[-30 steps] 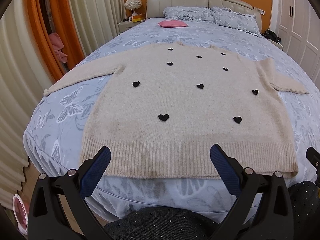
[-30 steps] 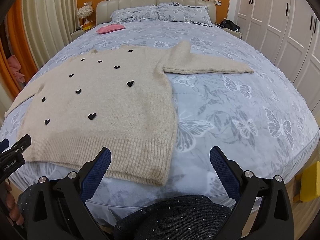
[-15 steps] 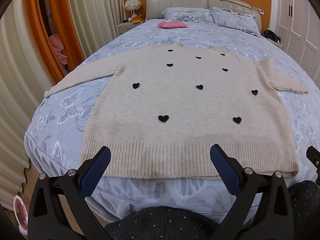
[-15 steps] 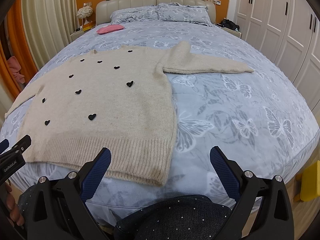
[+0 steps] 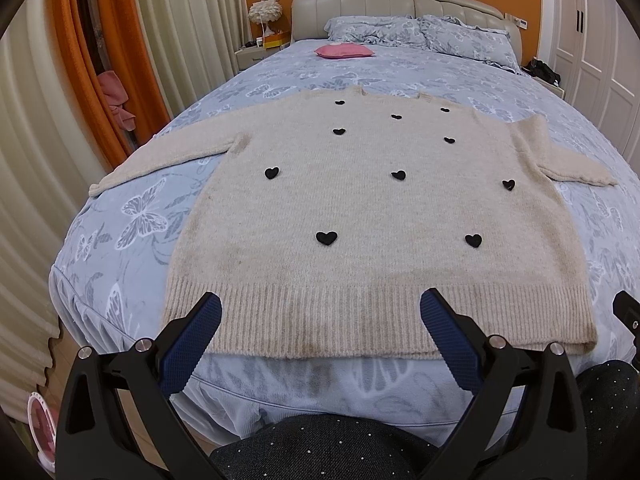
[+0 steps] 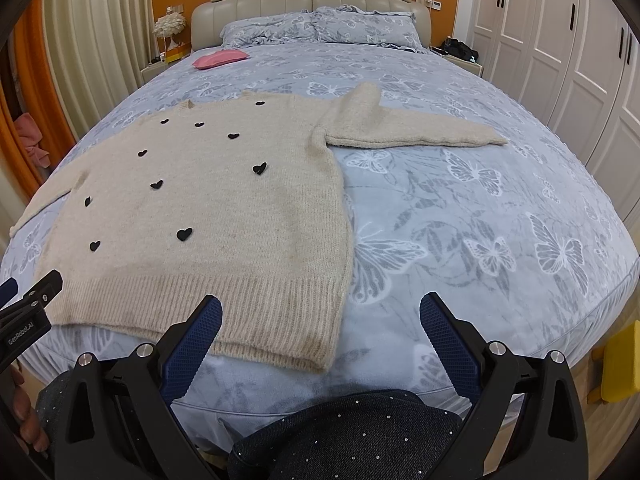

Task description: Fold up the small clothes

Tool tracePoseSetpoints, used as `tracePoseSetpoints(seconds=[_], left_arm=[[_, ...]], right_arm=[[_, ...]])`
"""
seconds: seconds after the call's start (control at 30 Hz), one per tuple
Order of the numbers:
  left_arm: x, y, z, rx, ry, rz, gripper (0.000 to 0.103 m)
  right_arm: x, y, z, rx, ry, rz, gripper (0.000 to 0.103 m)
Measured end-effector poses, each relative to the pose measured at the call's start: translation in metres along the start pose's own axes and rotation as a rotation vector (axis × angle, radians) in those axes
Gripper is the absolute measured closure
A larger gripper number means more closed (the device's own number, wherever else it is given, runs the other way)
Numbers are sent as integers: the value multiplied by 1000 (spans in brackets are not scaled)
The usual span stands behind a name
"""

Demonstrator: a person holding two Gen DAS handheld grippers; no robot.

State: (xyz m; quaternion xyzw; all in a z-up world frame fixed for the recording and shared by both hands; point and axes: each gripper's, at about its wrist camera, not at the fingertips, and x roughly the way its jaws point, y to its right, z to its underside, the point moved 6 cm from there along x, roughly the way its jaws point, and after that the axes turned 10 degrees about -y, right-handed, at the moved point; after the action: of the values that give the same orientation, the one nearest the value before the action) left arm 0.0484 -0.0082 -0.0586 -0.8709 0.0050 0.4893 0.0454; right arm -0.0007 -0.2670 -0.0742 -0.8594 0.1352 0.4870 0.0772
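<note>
Sweater (image 5: 380,216), beige knit w/ black hearts, lies flat & unfolded on the bed (image 5: 120,216), filling the centre of my left wrist view and the left half of my right wrist view. Sleeves spread out to both sides; ribbed hem sits at the near bed edge. My left gripper (image 5: 320,312) hangs over the hem at frame bottom, jaws wide apart, nothing between them. My right gripper (image 6: 320,312) is likewise spread wide, empty, at frame bottom by the hem's right corner. I read "GenRobot.AI" on the left gripper body at the right view's lower left. Pink cushion (image 5: 344,50) upper centre, near the pillows (image 5: 416,32).
</note>
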Motion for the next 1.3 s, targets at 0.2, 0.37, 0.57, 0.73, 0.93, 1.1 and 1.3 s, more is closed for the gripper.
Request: tracePoseSetpoints(seconds=[0.2,0.37,0.57,0.73,0.93,1.1,1.3], left_arm=[[0,0,0,0,0,0,6],[0,0,0,2,0,-1,6],[0,1,0,1,1,-1,6],[0,1,1,2,1,-1,6],[-2,0,-1,-7,0,3,6],[-6,3,-12,-9,2,38,5],[6,23,-41,-25,34,61,5]], right_arm=[[0,0,0,1,-1,0,5],[0,0,0,0,-1,-1,5],[0,0,0,0,0,-1,5],[0,0,0,1,-1,-1,5],[-1,2,0,15,-8,-20,5],[-2,31,-25,109,-3,-119,5],[40,121,-105,229,12,-38,6]])
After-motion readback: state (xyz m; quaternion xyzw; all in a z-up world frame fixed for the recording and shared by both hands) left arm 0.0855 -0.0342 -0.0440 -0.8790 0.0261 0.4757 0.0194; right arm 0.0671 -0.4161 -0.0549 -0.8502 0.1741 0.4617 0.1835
